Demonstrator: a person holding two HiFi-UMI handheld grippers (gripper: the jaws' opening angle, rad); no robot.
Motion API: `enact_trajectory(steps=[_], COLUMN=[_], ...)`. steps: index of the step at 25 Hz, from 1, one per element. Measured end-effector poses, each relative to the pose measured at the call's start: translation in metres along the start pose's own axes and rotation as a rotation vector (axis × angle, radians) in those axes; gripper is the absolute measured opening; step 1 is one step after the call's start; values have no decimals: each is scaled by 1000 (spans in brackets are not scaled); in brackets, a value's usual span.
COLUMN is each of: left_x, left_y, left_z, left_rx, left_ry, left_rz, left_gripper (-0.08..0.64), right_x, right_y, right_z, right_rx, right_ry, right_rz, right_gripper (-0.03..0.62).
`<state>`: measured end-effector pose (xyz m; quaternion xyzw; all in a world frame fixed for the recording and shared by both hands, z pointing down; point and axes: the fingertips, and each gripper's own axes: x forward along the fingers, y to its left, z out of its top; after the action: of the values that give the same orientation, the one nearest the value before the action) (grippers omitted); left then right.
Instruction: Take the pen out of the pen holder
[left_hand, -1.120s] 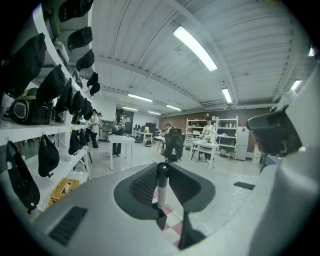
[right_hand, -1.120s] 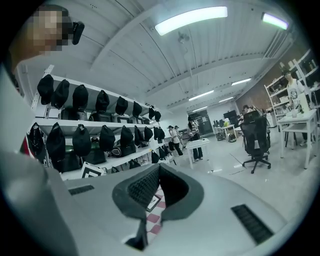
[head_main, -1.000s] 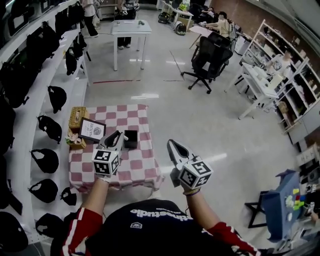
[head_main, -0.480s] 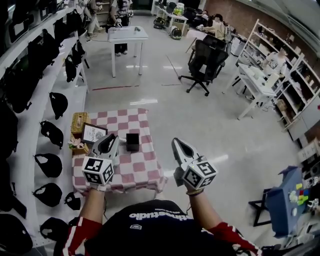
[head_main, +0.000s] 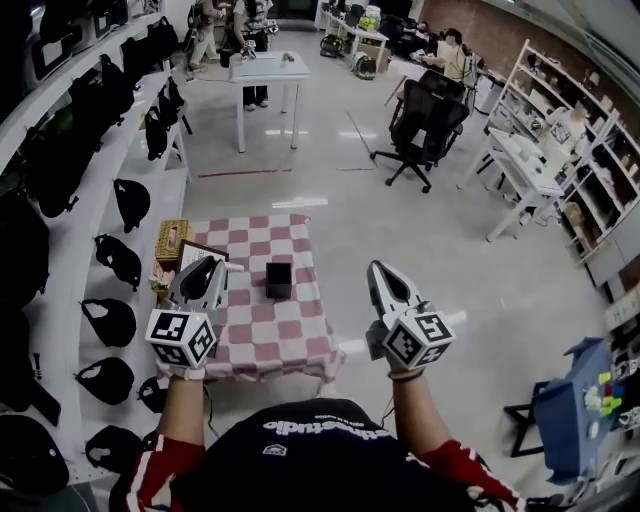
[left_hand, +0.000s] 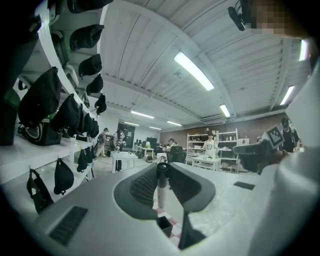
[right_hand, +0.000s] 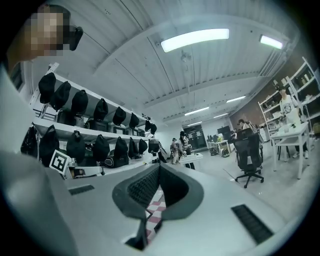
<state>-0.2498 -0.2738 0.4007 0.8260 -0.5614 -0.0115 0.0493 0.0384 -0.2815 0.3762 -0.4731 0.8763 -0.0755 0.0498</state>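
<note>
Pen (left_hand: 161, 195) stands upright, pinched between the left gripper (left_hand: 162, 170) jaws, clear above the holder (left_hand: 164, 225). Light, stiff, probably slick, so take it mid-barrel. Right gripper (right_hand: 159, 169) closed, empty.

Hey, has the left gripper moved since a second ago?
Yes. In the head view the left gripper, gripping the pen, has pulled leftward from the black pen holder that its jaws were beside.
</note>
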Motion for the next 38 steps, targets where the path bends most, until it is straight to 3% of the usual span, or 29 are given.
enact_trajectory(steps=[6, 19, 38], left_x=[-19, -31, -33], left_y=[15, 14, 2], left_z=[7, 3, 11], left_rx=[3, -89, -77], left_ry=[-22, -48, -64], left_rz=[34, 16, -22], left_gripper=[74, 74, 74], right_x=[0, 4, 0], right_y=[6, 25, 40], right_z=[-7, -16, -21], right_rx=[-10, -5, -38], right_ry=[19, 39, 42], right_rz=[4, 34, 37], right_gripper=[0, -5, -8])
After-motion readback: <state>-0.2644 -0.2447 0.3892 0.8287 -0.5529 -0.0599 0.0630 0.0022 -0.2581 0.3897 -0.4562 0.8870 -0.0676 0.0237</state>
